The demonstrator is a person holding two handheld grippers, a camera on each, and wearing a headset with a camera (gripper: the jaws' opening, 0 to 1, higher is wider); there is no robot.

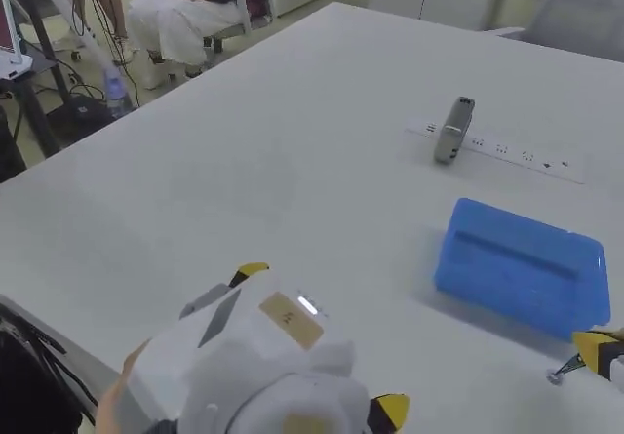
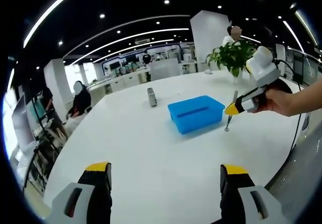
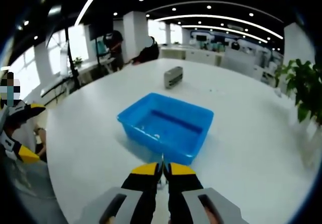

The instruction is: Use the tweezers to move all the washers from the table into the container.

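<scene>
A: Tweezers [image 2: 229, 122] first. Which way are they pointing?
B: Long axis close to upright in the left gripper view, tip down toward the table [image 1: 292, 161], top end leaning slightly off vertical. The tip sits just beside the container [image 2: 196, 113], off one corner. Whether it touches the tabletop, I cannot tell.
A: And how do they look?
B: Thin, silvery metal, tapering to a fine point. In the right gripper view a narrow sliver pokes out between the jaws, aimed at the container's near wall.
A: So the right gripper [image 3: 162, 169] is doing what?
B: Clenched on the tweezers, with its yellow-and-black jaw tips pressed together around them. A hand [image 2: 279, 102] grips its white body.
A: The left gripper [image 2: 166, 169]?
B: Released, jaws spread wide over bare tabletop, well apart from the container.
A: Talk me through the container.
B: Blue plastic, rectangular and shallow, with rounded corners, glossy walls and an open top. There's a small pale speck on its floor, too small to name.
A: Anything past it?
B: A grey boxy adapter [image 1: 453, 130] stands on a long white power strip [image 1: 526, 156], beyond the container. The table itself is smooth, matte white. A leafy green plant [image 2: 234, 55] rises at the far edge.
</scene>
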